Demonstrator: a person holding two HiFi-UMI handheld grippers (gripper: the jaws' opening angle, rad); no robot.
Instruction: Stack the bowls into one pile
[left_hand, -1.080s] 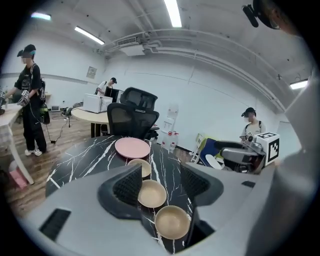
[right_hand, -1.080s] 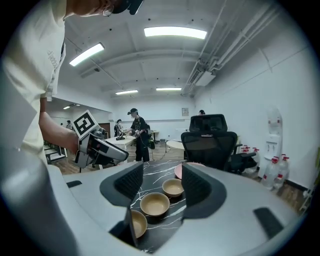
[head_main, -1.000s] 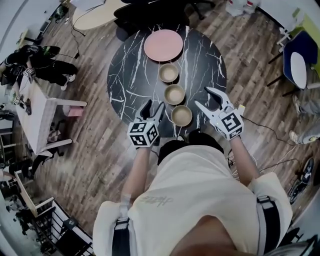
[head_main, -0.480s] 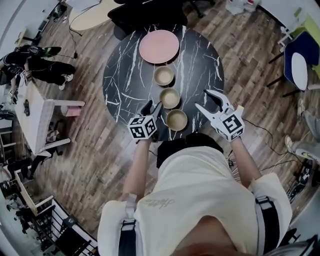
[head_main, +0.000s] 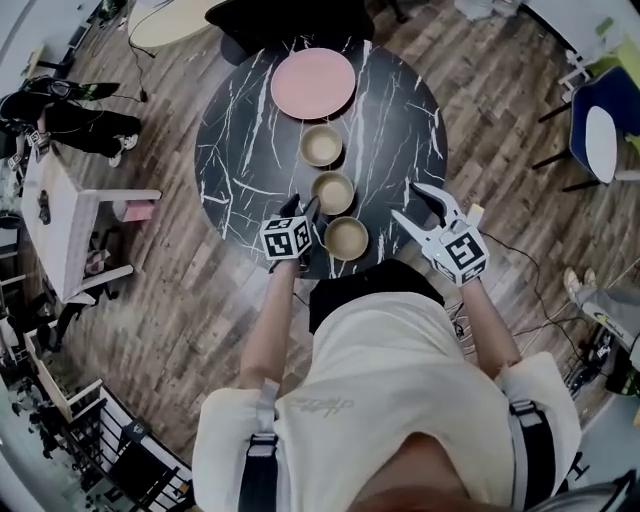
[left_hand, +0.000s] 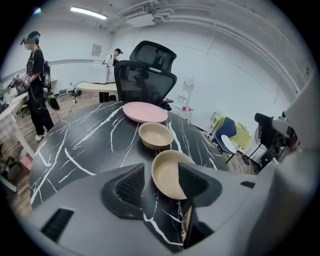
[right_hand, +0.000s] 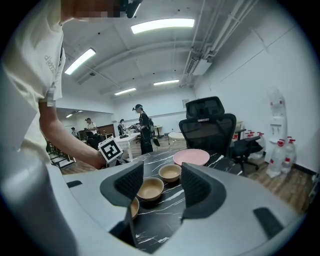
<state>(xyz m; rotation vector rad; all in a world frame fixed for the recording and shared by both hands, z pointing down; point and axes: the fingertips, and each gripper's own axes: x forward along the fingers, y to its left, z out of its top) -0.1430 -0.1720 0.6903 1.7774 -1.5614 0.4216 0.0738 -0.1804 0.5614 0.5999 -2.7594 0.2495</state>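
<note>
- Tan and alike, three bowls stand apart in a row on the black, white-veined surface (head_main: 240, 150). The nearest bowl (head_main: 346, 237) is close to the person's edge, then comes the middle bowl (head_main: 332, 192), and the far bowl (head_main: 321, 145) sits just short of a pink plate (head_main: 313, 83).
- No bowl sits inside another yet, so the pile is not begun. The step in hand looks like the approach for a first pick.
- The left tongs (head_main: 301, 207) hang low over the surface just left of the nearest bowl, pointing along the row. The jaws stand wide, having just closed a little, and the pads press on nothing. The middle bowl shows beyond the gap, and the nearest bowl's rim peeks under one jaw.
- The right tongs (head_main: 404, 200) are also spread wide and empty. They are held off the surface's near right edge, apart from every bowl.
- Next, probably, one jaw must go inside a rim and the other outside. The tongs then pinch the wall, lift clear and lower the bowl centred into its neighbour.
- The bowls look shallow, round, smooth, thin-walled and empty. They seem equal in size, so they should nest, though a light bowl may skid if nudged.
</note>
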